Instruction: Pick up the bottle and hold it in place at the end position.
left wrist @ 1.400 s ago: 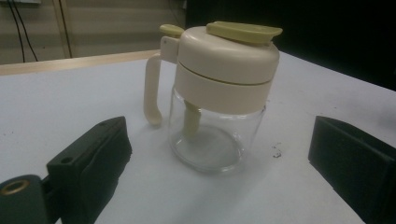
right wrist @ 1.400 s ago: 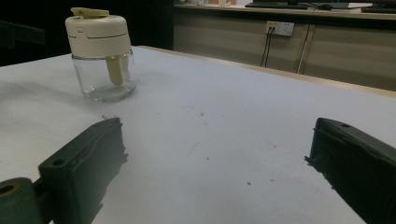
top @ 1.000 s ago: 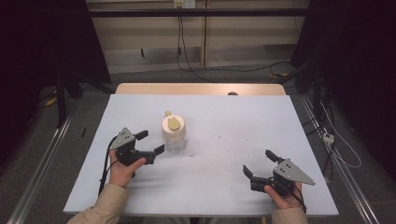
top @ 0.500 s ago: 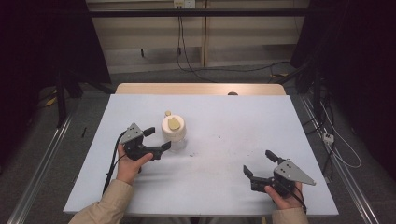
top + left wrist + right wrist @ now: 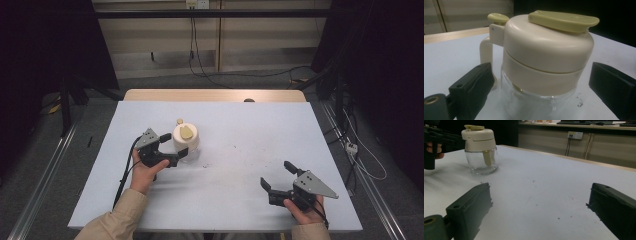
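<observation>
Looks like the left gripper [image 5: 174,148] is lining up a grab, jaws spread wide either side of the glass jar with the cream lid [image 5: 544,65] without touching it, while the right gripper [image 5: 280,177] sits released well away on the table [image 5: 240,200], nothing between its jaws.

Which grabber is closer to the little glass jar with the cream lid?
Left. The left gripper has its open jaws on either side of the clear glass jar with the cream lid. The right gripper sits far off near the table's front edge, also open.
</observation>
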The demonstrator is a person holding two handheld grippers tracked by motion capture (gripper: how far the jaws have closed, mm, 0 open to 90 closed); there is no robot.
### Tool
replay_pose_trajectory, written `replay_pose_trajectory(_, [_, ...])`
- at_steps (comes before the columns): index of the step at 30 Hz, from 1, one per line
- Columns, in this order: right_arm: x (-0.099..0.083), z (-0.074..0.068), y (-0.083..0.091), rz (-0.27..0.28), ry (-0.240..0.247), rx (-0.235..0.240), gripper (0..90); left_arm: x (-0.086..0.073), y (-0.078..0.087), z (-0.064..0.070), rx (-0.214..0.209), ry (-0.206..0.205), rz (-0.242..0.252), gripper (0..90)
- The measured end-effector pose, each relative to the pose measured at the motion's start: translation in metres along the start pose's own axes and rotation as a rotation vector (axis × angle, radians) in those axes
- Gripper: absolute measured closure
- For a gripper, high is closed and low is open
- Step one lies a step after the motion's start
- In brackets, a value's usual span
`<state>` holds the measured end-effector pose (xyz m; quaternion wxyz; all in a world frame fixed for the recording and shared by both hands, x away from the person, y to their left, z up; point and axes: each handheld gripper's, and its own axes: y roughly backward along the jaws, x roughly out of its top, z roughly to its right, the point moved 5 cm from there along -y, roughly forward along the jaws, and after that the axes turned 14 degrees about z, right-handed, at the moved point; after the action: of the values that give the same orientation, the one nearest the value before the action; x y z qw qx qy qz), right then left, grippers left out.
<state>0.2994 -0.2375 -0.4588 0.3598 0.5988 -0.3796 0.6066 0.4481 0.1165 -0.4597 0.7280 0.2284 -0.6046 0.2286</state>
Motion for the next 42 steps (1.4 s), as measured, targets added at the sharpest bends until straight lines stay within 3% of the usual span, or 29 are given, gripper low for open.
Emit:
replay_pose_trajectory(7, [0.0,0.0,0.0,0.003,-0.003,0.003,3.3,-0.005,-0.006,-0.002,-0.006,0.017,-0.004,5.1])
replay_pose_trajectory(15, [0.0,0.0,0.001,0.001,-0.003,0.005,3.4,-0.007,-0.022,0.001,-0.001,0.001,-0.033,3.5])
replay_pose_trajectory(22, [0.0,0.002,0.003,0.002,-0.008,0.0,3.6,-0.012,-0.03,0.0,0.0,0.006,-0.028,3.3])
replay_pose_trajectory(27, [0.0,0.001,0.003,0.001,-0.006,0.002,3.9,-0.011,-0.038,0.002,0.026,-0.023,-0.048,3.9])
replay_pose_trajectory(32, [0.0,0.002,0.004,-0.001,-0.008,0.0,4.2,-0.011,-0.04,0.004,0.045,-0.005,-0.035,4.5])
replay_pose_trajectory(42, [0.0,0.002,0.003,0.001,-0.008,-0.001,3.9,-0.01,-0.041,0.007,0.078,-0.025,-0.039,5.2])
